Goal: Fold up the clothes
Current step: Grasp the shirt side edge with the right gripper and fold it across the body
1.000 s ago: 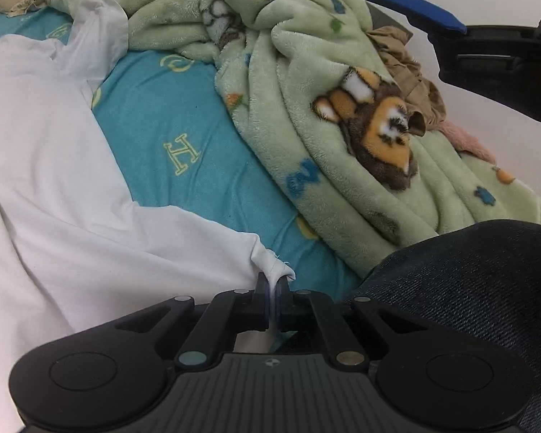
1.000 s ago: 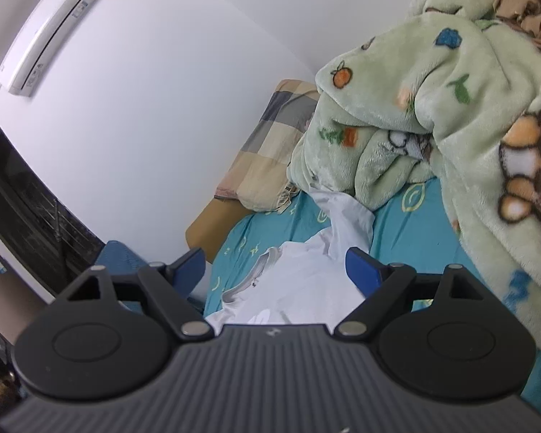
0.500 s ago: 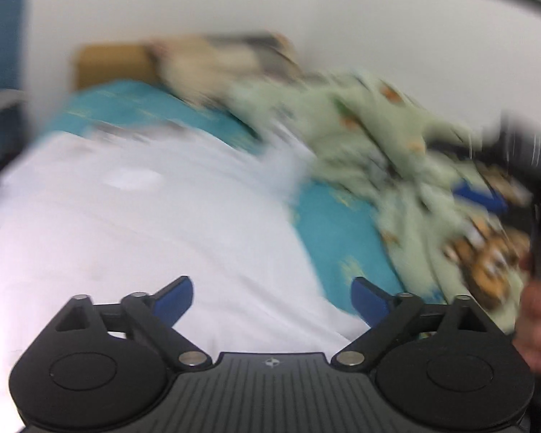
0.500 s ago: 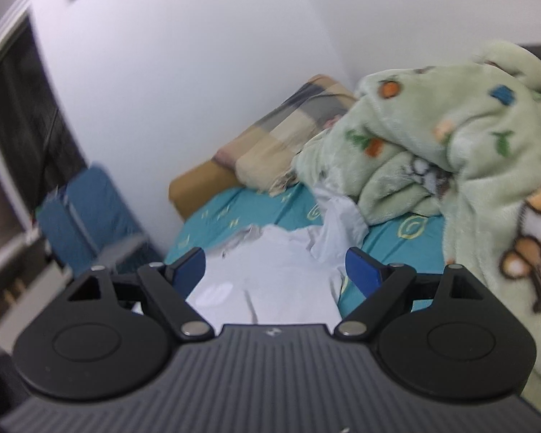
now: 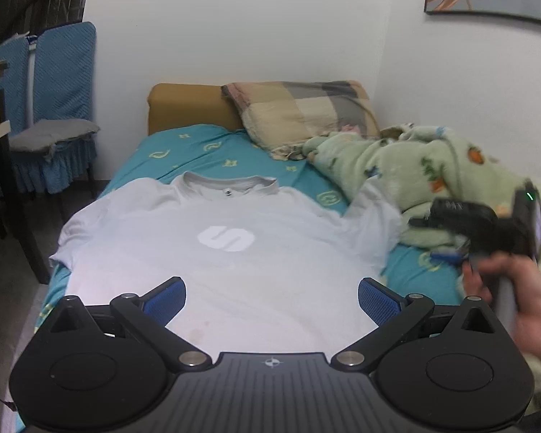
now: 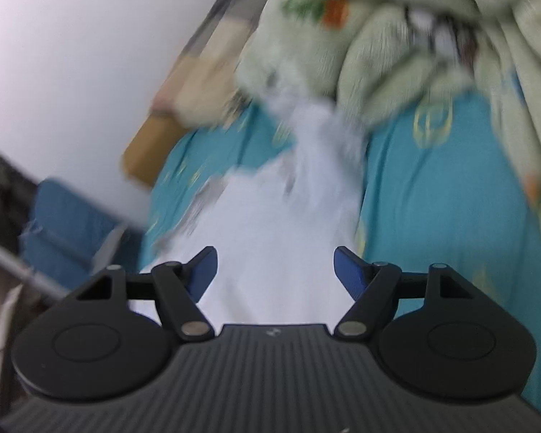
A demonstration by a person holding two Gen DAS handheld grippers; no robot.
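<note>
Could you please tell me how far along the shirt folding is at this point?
Done: the white T-shirt lies spread flat, front up, on the teal bedsheet. In hand: nothing. The left gripper is open above the shirt's lower part, and the right gripper, jaws closing with nothing between them, heads toward the sleeve beside the green blanket. Left: every fold; both sleeves lie unfolded.

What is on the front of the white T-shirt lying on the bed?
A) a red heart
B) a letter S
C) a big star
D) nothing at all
B: the left wrist view shows the white T-shirt spread flat on the bed with a pale letter S on its chest.
</note>
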